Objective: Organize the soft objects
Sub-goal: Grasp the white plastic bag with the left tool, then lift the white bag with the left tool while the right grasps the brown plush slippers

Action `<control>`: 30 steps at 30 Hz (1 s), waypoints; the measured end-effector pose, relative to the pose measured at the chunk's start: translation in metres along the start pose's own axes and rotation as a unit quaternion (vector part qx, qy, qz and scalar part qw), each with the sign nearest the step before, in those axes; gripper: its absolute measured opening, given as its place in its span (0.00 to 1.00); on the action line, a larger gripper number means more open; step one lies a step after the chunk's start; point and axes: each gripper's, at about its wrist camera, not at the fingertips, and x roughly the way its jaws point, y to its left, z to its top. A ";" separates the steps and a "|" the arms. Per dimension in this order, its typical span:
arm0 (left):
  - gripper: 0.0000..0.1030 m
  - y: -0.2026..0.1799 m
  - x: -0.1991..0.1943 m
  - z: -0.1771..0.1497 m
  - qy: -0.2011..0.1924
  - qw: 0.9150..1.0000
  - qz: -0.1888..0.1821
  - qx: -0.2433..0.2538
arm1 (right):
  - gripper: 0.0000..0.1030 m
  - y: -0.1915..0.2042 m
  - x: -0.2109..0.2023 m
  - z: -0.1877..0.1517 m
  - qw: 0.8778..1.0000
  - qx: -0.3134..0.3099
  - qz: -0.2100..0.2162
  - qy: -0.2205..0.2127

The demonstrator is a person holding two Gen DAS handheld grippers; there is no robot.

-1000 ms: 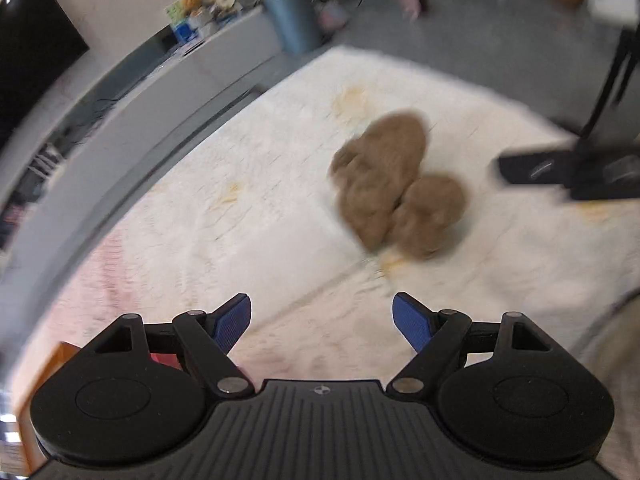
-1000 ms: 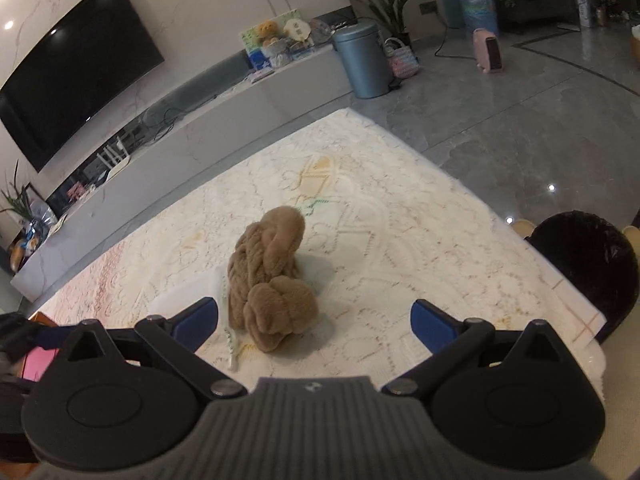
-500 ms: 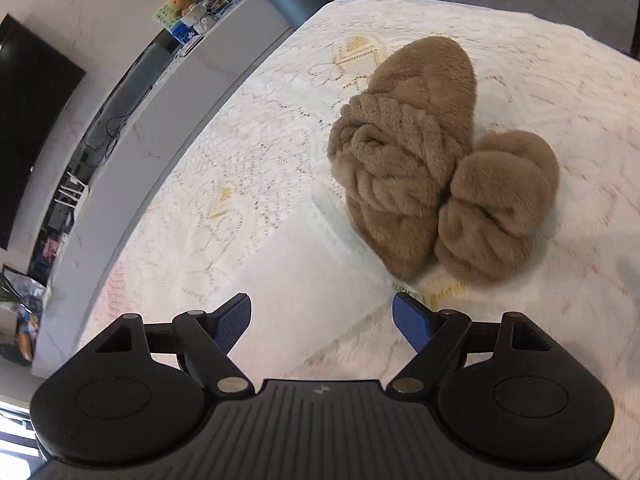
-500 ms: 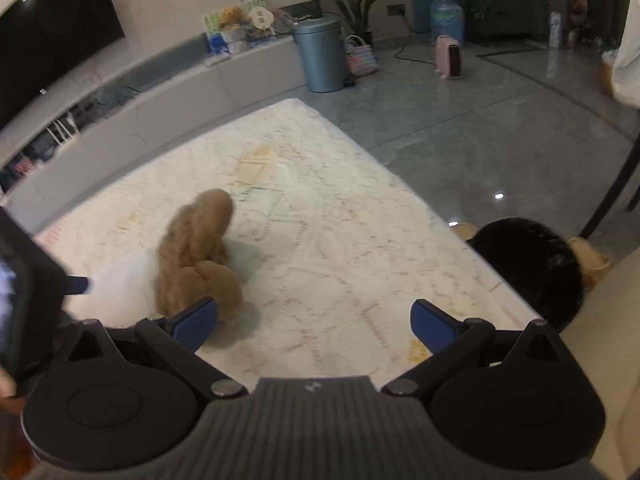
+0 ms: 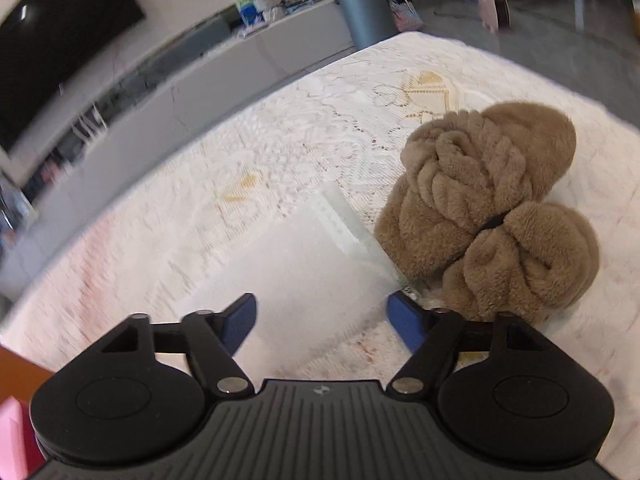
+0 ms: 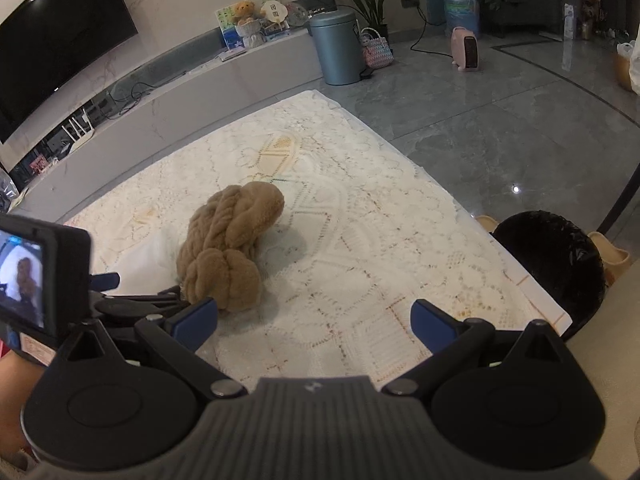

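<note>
Left gripper (image 5: 322, 318): jaws have just been closing a little but stand wide, nothing pinched; the near end of a clear plastic bag (image 5: 304, 264) lies between and just beyond my blue pads (image 5: 240, 320), not pressed by them. Right gripper (image 6: 314, 322): jaws spread wide and empty, hanging over bare cloth, well apart from the work. Task items: two brown plush slippers (image 5: 480, 200), one stacked across the other, resting on the far right edge of the bag and just beside my left gripper's right-hand pad. Judgement: the step in hand is taking hold of the bag so the slippers can go into it. To do it well I should come in low along the cloth, catch only the film at its free edge, and close slowly; a thin, slippery sheet will likely slide out of a fast pinch, and dragging it could tip the slippers off. I cannot tell where the bag's mouth lies, only a ribbed strip at its far end. Surface: a table under a cream lace cloth (image 6: 360, 240), textured, may snag the film. Room: dark television (image 6: 60, 40) on a pale wall, long low cabinet (image 6: 180, 92), grey bin (image 6: 336, 48), glossy grey floor, black-lined basket (image 6: 556, 268) at the table's right edge.
</note>
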 end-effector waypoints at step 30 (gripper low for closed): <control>0.00 0.003 -0.067 -0.040 0.024 0.998 -0.056 0.021 | 0.97 0.030 0.015 -0.004 0.998 -0.056 -0.002 0.026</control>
